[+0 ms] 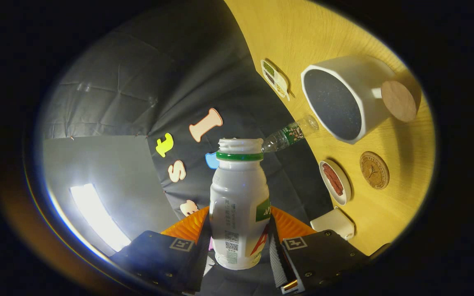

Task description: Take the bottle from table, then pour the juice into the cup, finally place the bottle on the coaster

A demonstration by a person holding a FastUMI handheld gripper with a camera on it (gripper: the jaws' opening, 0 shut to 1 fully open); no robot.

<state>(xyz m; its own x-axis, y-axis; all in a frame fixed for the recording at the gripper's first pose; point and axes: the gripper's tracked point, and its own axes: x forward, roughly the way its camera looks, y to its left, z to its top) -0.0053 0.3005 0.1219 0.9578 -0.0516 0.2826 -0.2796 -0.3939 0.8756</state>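
- The bottle (pixel 239 205) is clamped between the jaws of the gripper (pixel 240 242), both fingers pressing on its lower body, so it rides along with the gripper.
- The bottle is lifted clear of the bench (pixel 344 37); the whole scene is seen rolled sideways, so the gripper is judged to be tilted, probably for pouring.
- The bottle's mouth is uncapped, white threads and a green ring showing at the neck; no juice is seen leaving it.
- The cup (pixel 350 96), white with a dark inside, stands on the bench beyond and to one side of the bottle's mouth; mouth is not over the rim, so pouring is judged not lined up here.
- A round wooden disc (pixel 399 100) is seen touching the cup's far side.
- The coaster (pixel 374 169), round and cork-like, lies bare near the cup, kept free for the final set-down.
- A clear plastic bottle (pixel 290 133), a small dish with reddish pieces (pixel 335 181), a divided tray (pixel 275 78) and a white block (pixel 333 222) also sit on the bench.
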